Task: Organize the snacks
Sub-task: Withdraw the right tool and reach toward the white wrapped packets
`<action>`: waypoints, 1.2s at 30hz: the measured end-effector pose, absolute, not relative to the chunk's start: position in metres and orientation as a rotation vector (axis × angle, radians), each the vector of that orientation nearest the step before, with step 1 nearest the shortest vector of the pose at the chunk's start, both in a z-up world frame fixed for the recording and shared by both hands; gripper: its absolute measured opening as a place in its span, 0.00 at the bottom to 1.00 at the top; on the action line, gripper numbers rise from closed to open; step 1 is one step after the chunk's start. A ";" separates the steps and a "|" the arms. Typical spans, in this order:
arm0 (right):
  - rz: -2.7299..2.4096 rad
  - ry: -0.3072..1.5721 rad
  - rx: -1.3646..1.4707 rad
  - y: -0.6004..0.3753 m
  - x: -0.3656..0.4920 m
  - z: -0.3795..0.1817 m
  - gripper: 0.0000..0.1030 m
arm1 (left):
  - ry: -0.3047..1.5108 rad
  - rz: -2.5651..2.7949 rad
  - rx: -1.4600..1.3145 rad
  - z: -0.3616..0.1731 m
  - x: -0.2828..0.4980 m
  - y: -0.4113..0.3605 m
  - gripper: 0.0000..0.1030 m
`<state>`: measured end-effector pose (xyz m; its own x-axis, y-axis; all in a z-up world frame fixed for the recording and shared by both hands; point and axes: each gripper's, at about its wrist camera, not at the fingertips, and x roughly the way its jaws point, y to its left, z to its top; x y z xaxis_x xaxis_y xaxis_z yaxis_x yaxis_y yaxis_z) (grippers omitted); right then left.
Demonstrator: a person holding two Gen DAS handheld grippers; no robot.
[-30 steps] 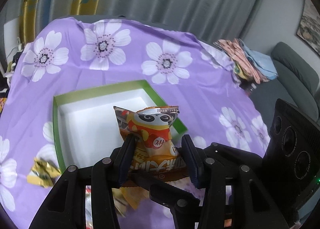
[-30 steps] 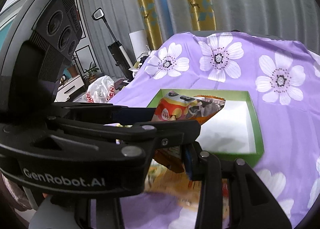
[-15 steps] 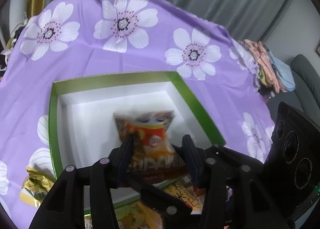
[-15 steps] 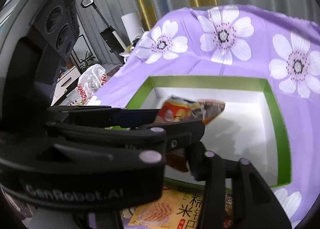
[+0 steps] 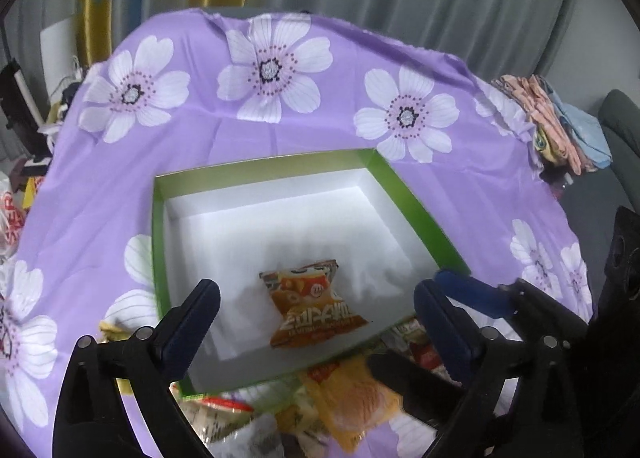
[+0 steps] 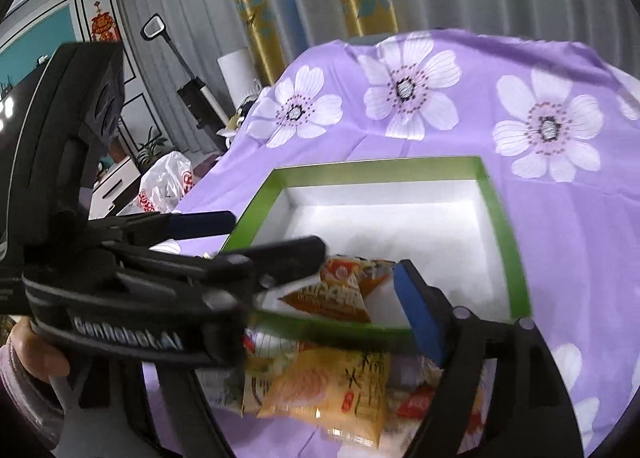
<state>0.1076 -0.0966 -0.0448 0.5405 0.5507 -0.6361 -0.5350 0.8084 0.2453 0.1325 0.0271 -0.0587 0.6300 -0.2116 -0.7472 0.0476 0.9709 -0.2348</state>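
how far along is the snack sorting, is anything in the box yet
Done: one orange snack packet lies on the white floor of the green-rimmed box, the only thing inside. In hand: nothing; the left gripper has just been opening and its jaws stand wide apart, clear of the packet, and the right gripper has been opening too. Left: the loose snack packets piled on the purple cloth before the box.
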 end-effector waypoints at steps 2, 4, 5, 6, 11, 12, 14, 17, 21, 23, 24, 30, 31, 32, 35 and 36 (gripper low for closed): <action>0.630 0.760 0.027 -0.103 0.096 -0.041 0.81 | 0.875 -0.155 -0.202 -0.054 0.122 0.027 0.95; 0.622 0.754 0.028 -0.109 0.084 -0.038 0.85 | 0.882 -0.176 -0.201 -0.050 0.112 0.028 0.95; 0.616 0.754 0.026 -0.110 0.080 -0.037 0.86 | 0.887 -0.185 -0.206 -0.048 0.109 0.028 0.96; 0.610 0.754 0.026 -0.113 0.075 -0.036 0.86 | 0.890 -0.195 -0.215 -0.047 0.105 0.029 0.96; 0.610 0.776 0.060 -0.122 0.053 -0.038 0.90 | 0.902 -0.212 -0.272 -0.039 0.083 0.046 0.96; 0.611 0.777 0.064 -0.123 0.050 -0.039 0.90 | 0.900 -0.207 -0.285 -0.038 0.078 0.051 0.96; 0.612 0.788 0.073 -0.124 0.043 -0.043 0.90 | 0.898 -0.179 -0.312 -0.036 0.068 0.065 0.97; 0.615 0.806 0.078 -0.125 0.033 -0.050 0.90 | 0.883 -0.109 -0.326 -0.039 0.051 0.083 0.97; 0.632 0.835 0.071 -0.124 0.023 -0.059 0.90 | 0.907 -0.068 -0.350 -0.052 0.034 0.101 0.97; 0.642 0.842 0.062 -0.122 0.016 -0.062 0.90 | 0.919 -0.056 -0.372 -0.060 0.025 0.108 0.97; 0.647 0.846 0.057 -0.120 0.014 -0.064 0.90 | 0.929 -0.057 -0.390 -0.066 0.020 0.111 0.97; 0.701 0.900 0.055 -0.105 0.001 -0.084 0.90 | 0.972 -0.059 -0.438 -0.093 0.008 0.111 0.97; 0.711 0.912 0.053 -0.100 0.000 -0.089 0.90 | 0.982 -0.066 -0.442 -0.099 0.007 0.109 0.97; 0.721 0.923 0.048 -0.096 -0.002 -0.093 0.90 | 0.987 -0.075 -0.447 -0.103 0.007 0.107 0.97; 0.749 0.949 0.027 -0.082 -0.004 -0.106 0.90 | 0.992 -0.105 -0.447 -0.113 0.004 0.101 0.97; 0.762 0.957 0.024 -0.077 -0.004 -0.110 0.90 | 0.992 -0.112 -0.442 -0.116 0.003 0.099 0.97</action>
<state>-0.0043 -0.0773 -0.1097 0.3404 0.5959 -0.7273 -0.5754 0.7438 0.3401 0.0033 0.0986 -0.1156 0.5491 -0.2896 -0.7840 -0.1072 0.9059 -0.4097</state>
